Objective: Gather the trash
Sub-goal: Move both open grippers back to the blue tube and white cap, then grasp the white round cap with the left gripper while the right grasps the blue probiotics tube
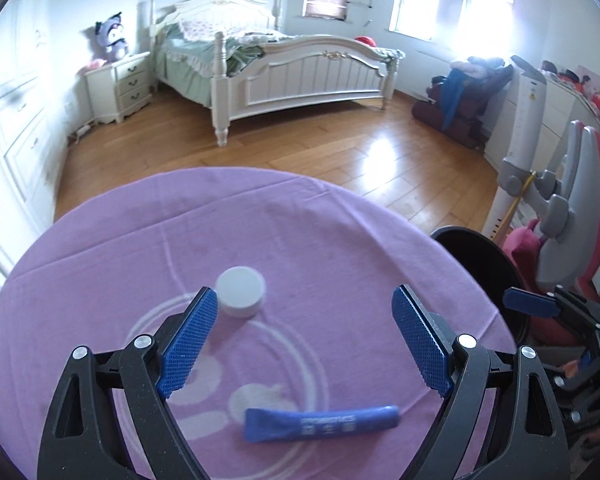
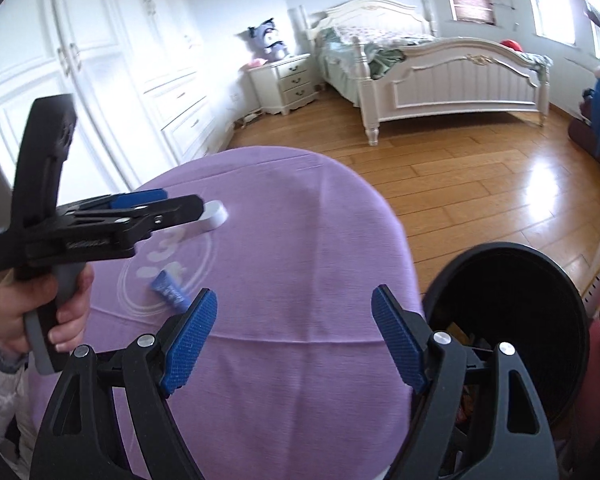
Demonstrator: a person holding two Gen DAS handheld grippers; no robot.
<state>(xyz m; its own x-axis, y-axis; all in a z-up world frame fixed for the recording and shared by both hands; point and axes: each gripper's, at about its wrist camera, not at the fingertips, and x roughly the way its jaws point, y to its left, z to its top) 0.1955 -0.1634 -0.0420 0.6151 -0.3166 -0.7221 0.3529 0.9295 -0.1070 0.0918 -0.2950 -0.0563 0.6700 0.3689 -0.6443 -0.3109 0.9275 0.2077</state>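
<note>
A white round cap [image 1: 241, 291] lies on the purple tablecloth [image 1: 300, 232], touching or just beside my left gripper's left fingertip. A blue sachet [image 1: 320, 423] lies nearer, between the jaws' bases. My left gripper [image 1: 305, 300] is open and empty above the table. In the right wrist view my right gripper [image 2: 294, 304] is open and empty over the table's near right side, next to a black bin [image 2: 508, 320]. That view shows the left gripper [image 2: 156, 204] from the side, with the cap [image 2: 214, 214] and the sachet [image 2: 170, 290] below it.
The black bin [image 1: 480, 276] stands at the table's right edge. A grey and pink chair [image 1: 572, 216] is behind it. A white bed [image 1: 292, 68], a nightstand [image 1: 120, 84], wardrobes [image 2: 80, 80] and wooden floor [image 1: 340, 148] lie beyond.
</note>
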